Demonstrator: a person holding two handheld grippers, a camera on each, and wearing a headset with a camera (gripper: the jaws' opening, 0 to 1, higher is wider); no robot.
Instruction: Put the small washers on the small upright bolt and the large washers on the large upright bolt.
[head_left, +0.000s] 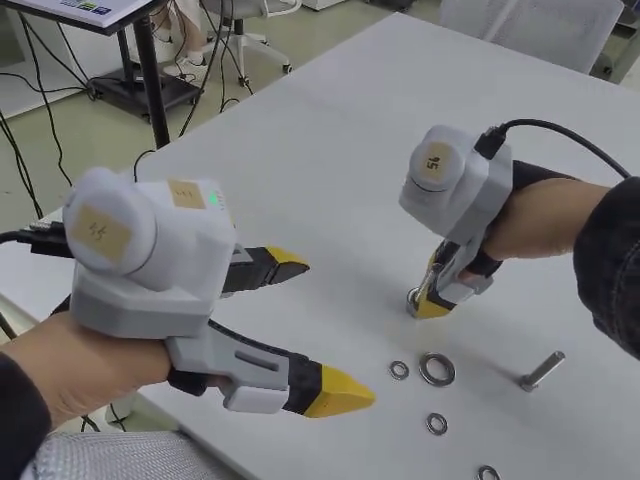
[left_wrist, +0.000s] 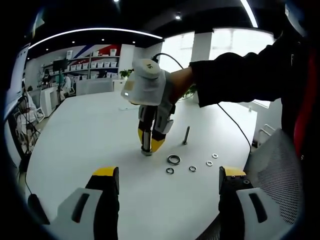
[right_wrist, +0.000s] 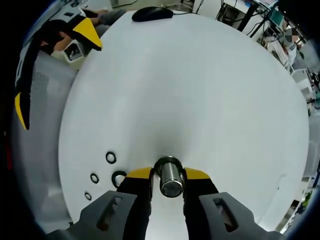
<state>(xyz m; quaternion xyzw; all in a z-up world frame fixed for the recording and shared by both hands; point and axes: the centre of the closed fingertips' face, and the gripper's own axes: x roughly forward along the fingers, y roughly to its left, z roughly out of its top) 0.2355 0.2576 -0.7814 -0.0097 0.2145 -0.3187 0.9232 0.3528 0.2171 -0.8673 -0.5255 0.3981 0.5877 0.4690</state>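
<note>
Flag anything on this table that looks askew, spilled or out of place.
Nothing stands out. The small bolt stands upright. The large washer and the small washers lie flat and loose on the table beside it. The right gripper is shut on the large bolt, holding it upright.

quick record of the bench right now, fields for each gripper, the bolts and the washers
left gripper: open, holding nothing
right gripper: pointing down, shut on the large bolt, whose lower end is at the table
small bolt: upright on the table, bare
large washer: one, flat on the table
small washers: three, flat on the table, none on a bolt
</note>
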